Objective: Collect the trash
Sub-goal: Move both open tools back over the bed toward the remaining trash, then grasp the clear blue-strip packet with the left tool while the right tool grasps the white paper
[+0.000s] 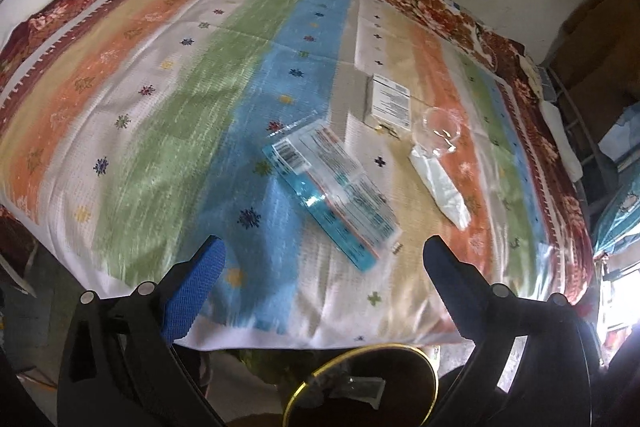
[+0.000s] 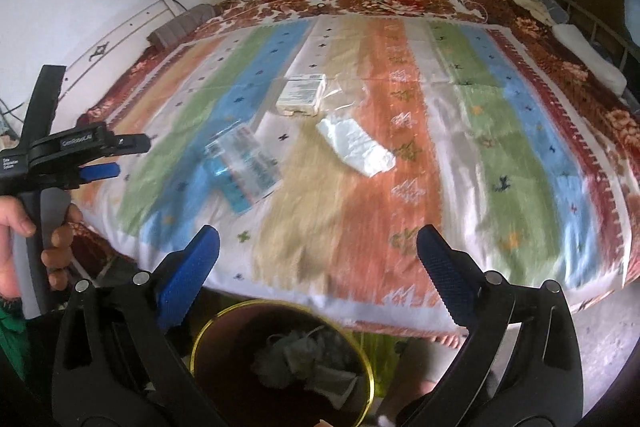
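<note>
A bed covered with a striped spread in orange, green, blue and cream fills both views, set against a stained pale wall. Four bits of trash lie near its middle: a clear plastic package with a barcode label and blue backing, a small white box, a crumpled clear wrapper and a flattened white bag. The package's long axis runs diagonally in the left wrist view — barcode end toward the far left, other end toward the near edge. The white bag slants much the same way, just right of it. A dark bin with a gold rim stands on the floor below the bed's near edge, crumpled scraps inside. The left hand-held gripper has its jaws wide apart with nothing between them; the package's near end lies just beyond them. The right hand-held gripper is likewise spread and empty — above the bin, well apart from the trash.
</note>
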The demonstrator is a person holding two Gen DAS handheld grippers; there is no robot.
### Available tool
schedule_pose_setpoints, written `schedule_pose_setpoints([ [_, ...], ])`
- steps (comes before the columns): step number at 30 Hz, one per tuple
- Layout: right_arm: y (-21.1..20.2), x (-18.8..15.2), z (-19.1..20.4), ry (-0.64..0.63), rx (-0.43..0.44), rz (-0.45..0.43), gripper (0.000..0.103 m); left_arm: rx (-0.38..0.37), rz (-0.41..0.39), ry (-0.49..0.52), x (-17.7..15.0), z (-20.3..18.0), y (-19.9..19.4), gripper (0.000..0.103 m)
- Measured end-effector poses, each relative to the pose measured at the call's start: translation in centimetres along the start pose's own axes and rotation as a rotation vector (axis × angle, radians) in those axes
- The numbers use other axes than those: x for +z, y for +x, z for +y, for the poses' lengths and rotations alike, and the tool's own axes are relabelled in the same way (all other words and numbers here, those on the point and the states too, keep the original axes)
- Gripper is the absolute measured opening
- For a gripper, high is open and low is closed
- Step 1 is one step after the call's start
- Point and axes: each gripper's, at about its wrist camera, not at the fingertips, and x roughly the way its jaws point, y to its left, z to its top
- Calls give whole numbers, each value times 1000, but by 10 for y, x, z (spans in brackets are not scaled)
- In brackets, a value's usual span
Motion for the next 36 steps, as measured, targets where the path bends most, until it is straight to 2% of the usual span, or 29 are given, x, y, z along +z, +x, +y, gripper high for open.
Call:
schedule_pose_setpoints([
  [8, 28, 24, -16, -15, -16, -5, 94, -3, 8, -11, 15, 10, 28, 97],
  [13, 49, 34, -20, -67, -39, -7, 93, -14, 37, -35, 25, 22, 53, 97],
  [18, 79, 39, -33, -63, -30, 36, 91, -31, 81, -69, 30, 40, 80, 97],
  [23, 105, 44, -42, -52, -24, 68, 89, -79, 101, -88, 34, 53, 95, 96],
  [30, 137, 51, -55, -2, -6, 113, 79, -123, 137, -114, 34, 68, 117, 93],
  [36, 167, 55, -68, 45, 0, 152, 70, -217, 119, -144, 39, 75, 130, 86],
])
